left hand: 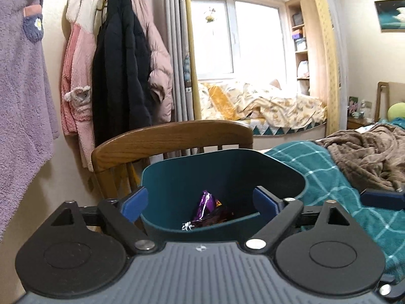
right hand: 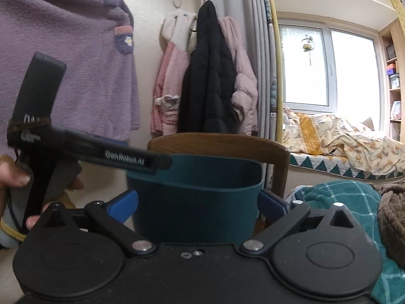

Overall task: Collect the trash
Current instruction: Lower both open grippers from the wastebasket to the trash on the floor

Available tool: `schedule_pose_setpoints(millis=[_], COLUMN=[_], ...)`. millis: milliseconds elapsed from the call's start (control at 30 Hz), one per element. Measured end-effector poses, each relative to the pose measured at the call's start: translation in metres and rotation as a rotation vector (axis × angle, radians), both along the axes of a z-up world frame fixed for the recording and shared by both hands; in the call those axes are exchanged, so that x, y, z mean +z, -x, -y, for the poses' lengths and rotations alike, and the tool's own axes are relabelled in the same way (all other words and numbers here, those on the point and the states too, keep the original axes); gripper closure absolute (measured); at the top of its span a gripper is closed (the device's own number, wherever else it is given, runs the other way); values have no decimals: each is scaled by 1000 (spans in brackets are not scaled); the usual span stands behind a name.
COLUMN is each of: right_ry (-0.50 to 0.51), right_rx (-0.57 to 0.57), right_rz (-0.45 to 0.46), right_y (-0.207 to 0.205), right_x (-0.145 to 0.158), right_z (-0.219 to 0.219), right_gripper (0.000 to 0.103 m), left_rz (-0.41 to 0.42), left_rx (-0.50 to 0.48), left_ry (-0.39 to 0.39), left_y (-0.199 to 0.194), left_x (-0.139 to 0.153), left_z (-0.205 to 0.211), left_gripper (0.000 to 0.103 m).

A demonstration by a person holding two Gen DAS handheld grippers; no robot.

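Holding crinkly purple wrapper: smooth teal bin.

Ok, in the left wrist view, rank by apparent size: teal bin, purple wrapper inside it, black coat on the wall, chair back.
Largest to smallest, as they look:
1. teal bin
2. black coat, close to the bin in spread; the bin is much nearer, so I would not trust that order
3. chair back, partly hidden behind the bin
4. purple wrapper
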State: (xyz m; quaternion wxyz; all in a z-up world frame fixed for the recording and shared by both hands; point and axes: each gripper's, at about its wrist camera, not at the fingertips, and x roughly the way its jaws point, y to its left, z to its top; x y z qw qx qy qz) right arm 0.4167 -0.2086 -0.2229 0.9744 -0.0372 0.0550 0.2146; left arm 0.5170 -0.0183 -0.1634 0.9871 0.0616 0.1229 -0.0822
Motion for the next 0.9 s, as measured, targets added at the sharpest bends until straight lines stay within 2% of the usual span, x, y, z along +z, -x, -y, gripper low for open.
schedule_pose_setpoints(millis=[200,300,500,733,900], right_ry=[-5,-8,-18,-71,-94], right_rx=[45,68,110,89,50], right_rz=[-26,-46,-110,-224,-305], right_y=[15,22,30,29,32], right_x=[-21,-33,-68,-129,-178], right_z=[2,3,2,3,7], right_gripper=[0,0,0,0,0], left_rz=[33,31,34,-28,-124], left_rx=[-37,-59,-59,-30,-21], left_ry=[-12,0,-20,27,5], left_y=[29,40,60,79,84], left_x=[-10,-18,-45,-94,-155], left_z=[-2,-7,-17,-38,-52], left_gripper=[10,4,4,4,4])
